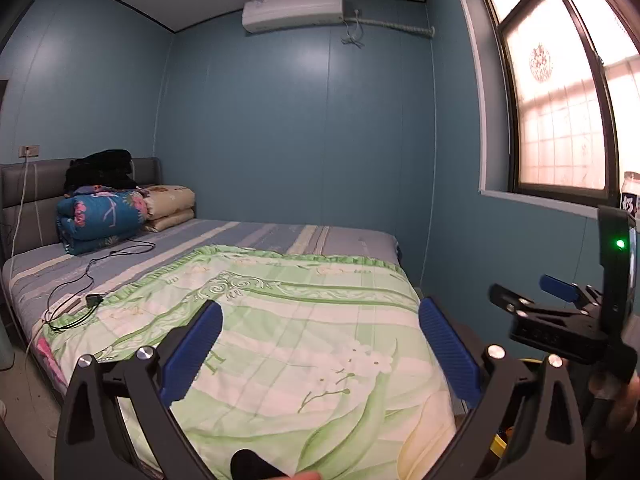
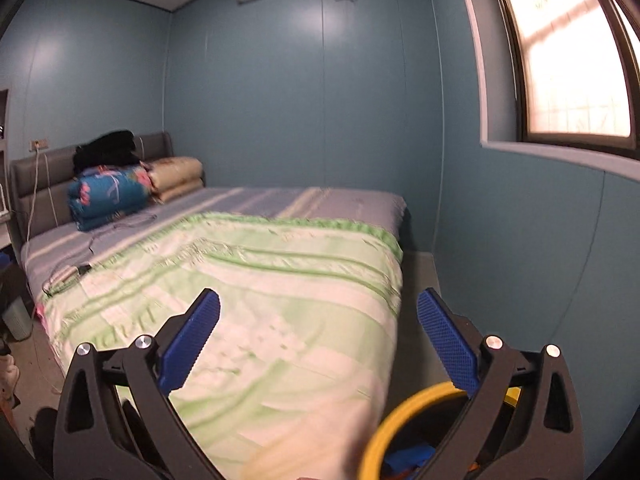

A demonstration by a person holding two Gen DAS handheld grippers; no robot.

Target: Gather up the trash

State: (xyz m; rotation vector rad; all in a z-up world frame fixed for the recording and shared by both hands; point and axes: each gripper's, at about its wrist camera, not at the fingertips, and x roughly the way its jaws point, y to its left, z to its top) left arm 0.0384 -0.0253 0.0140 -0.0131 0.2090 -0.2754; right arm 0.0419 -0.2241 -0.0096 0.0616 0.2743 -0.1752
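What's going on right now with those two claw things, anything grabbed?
Left gripper open, empty. Right gripper open, empty. Yellow-rimmed bin below right gripper. No trash visible on bed.

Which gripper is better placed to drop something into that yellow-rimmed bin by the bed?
Probably the right gripper: the yellow-rimmed bin sits just under its open fingers. The left gripper, also open, faces the bed.

1. Bin (image 2: 404, 416): round, yellow-rimmed, standing upright on the floor at the foot corner of the bed, just beside the green quilt.
2. Contents: blue and orange scraps lie inside, blurred.
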